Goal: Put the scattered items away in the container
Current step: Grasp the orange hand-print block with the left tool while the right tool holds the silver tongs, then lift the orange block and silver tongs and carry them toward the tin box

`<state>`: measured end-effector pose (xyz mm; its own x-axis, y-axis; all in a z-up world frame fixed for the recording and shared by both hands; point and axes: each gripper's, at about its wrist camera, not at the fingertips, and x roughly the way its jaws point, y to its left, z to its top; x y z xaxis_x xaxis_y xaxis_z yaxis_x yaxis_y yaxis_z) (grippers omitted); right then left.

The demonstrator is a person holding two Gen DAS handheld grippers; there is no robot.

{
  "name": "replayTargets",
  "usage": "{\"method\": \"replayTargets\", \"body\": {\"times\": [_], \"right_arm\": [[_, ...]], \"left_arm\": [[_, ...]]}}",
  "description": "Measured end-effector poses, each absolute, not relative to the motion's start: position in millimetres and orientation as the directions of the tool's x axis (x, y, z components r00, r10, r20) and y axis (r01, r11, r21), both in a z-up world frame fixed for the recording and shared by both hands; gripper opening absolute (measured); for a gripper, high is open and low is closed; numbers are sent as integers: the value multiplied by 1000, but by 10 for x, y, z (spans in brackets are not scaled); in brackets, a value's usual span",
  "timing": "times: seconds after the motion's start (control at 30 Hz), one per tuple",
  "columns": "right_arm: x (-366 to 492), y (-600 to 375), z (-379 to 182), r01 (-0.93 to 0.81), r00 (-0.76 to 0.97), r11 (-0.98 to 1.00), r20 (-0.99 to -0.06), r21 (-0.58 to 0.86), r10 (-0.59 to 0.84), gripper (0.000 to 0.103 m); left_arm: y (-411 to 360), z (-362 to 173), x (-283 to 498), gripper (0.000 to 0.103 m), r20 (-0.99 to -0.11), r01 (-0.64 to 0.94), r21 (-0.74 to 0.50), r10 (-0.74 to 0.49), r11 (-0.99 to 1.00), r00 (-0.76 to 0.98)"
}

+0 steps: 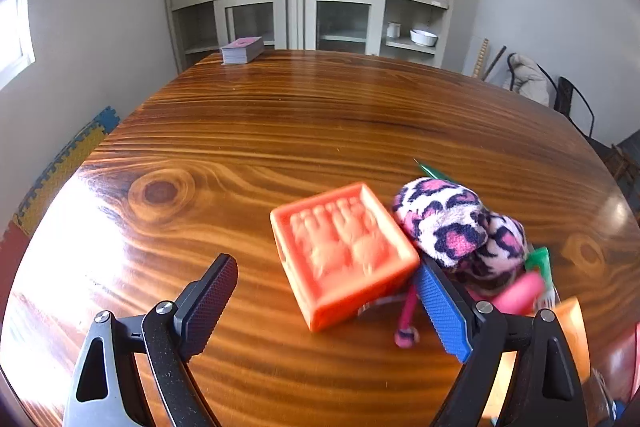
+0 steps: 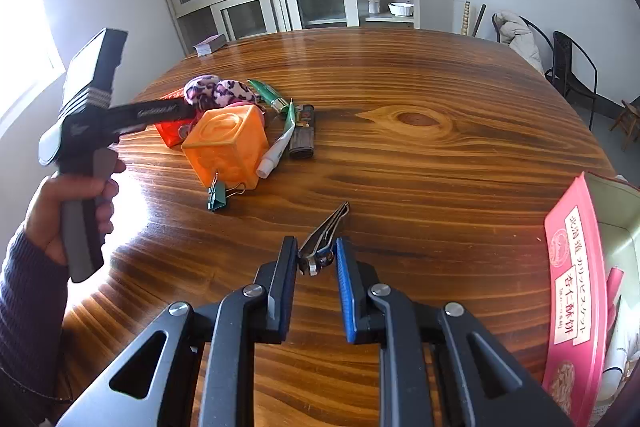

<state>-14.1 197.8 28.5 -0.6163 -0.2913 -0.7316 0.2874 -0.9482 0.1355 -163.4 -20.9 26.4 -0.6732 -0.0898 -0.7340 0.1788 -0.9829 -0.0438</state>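
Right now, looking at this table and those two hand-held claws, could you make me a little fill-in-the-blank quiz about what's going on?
1. The right gripper is shut on a metal ____.
2. The left gripper has its jaws wide ____, near the red block.
3. A green binder clip lies against the ____ cube.
4. The pink tin stands at the table's ____ edge in the right wrist view.

Missing words: nail clipper; open; orange; right

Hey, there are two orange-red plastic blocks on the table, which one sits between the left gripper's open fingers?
The redder, flat square block with the raised footprint on top; the lighter orange cube stands taller, with a green binder clip at its base.
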Motion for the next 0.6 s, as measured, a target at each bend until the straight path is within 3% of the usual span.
{"method": "replayTargets", "body": {"times": [0.23,0.3,0.33,0.6], "right_arm": [[-164,1988,262,281,-617,-951,-735,130,-283,21],[-165,1988,256,279,-618,-952,-735,127,-279,21],[-163,1988,255,279,-620,-952,-734,126,-278,21],[-117,2010,337,280,-644,-951,-708,132,-288,21]], "left_arm": [[-325,130,-1731,91,-761,188,-100,-46,-977,-647],[-344,145,-1694,80,-757,176,-100,-40,-979,-653],[-362,155,-1673,60,-758,170,-118,-22,-978,-652],[-590,266,-1406,55,-754,202,-188,9,-961,-657]]}}
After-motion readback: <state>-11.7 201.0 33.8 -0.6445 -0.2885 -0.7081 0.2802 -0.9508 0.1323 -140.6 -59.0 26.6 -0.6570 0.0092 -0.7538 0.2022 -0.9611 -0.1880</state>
